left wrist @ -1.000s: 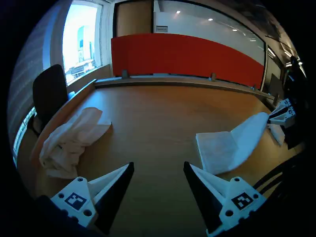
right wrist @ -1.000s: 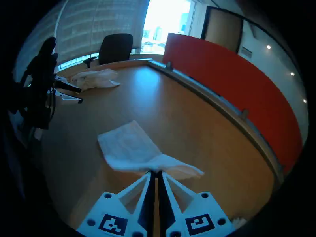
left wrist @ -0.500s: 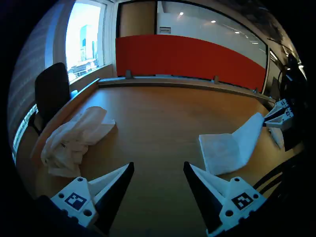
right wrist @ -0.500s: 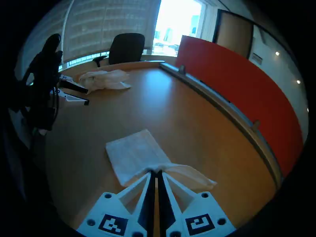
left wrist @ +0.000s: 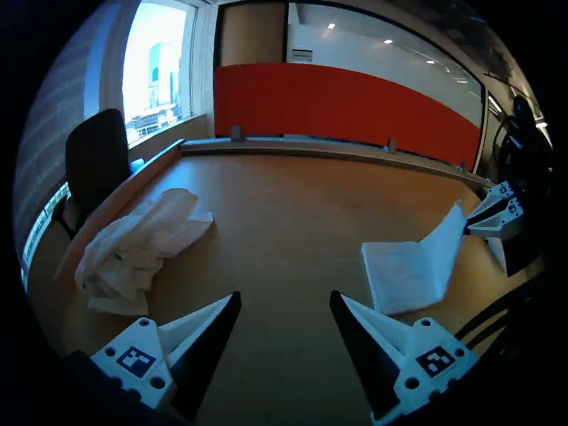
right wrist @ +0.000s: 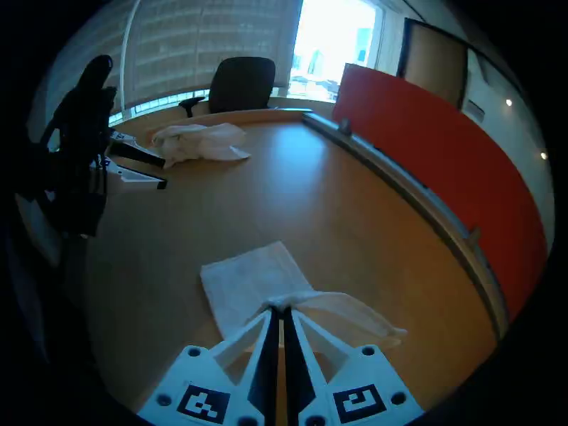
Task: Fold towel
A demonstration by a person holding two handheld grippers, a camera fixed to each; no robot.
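Setting: a curved wooden worktop [left wrist: 284,206]; a red partition [left wrist: 341,99] runs along its far edge; a black office chair [left wrist: 92,160] stands by a bright window.
Towel: a white towel [right wrist: 241,284] lies on the worktop, to the right in the left gripper view and well apart from that gripper; one part lies flat; the other part stands lifted, like a page of an open book.
Right gripper: the right gripper [right wrist: 280,311] has its fingers pressed together, clamped on an edge of the towel; it holds the lifted flap above the flat part.
Left gripper: the left gripper [left wrist: 284,295] has its fingers wide apart with nothing between them; it hovers over bare worktop.
Other cloth: a crumpled white heap [left wrist: 135,245] sits near the worktop's edge by the chair, far from the towel.
Done so far: a fold looks to be under way; the flap is raised but not yet laid down.
Left to do: probably lowering the flap onto the flat part, matching the edges and letting go; whether more folds follow, or whether the heap waits its turn, cannot be told.
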